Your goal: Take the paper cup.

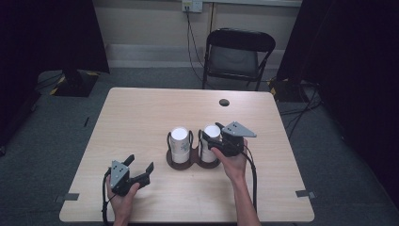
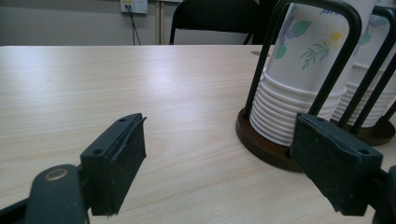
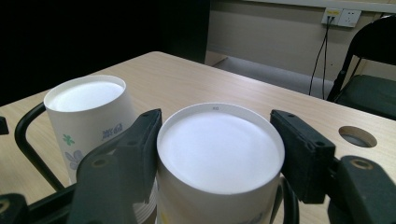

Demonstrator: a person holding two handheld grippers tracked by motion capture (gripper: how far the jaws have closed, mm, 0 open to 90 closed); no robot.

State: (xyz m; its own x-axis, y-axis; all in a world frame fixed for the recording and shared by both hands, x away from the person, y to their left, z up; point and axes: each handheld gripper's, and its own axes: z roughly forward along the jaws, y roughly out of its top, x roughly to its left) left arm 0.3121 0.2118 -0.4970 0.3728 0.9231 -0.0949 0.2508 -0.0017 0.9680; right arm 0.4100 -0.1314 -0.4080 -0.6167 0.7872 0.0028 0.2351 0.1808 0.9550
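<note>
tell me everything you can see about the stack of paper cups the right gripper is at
The right-hand cup stack is a column of nested white paper cups standing upside down, flat bottom up, in the right ring of a dark brown two-place holder near the table's middle. Black wire loops rise beside it. Its lower rims form tight ridges. The right gripper straddles the top cup, one jaw at its side, the other slightly apart. A twin stack with flower prints stands just left.

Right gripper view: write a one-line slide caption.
Open right tongs straddle the top cup of the right stack of upturned paper cups.
</note>
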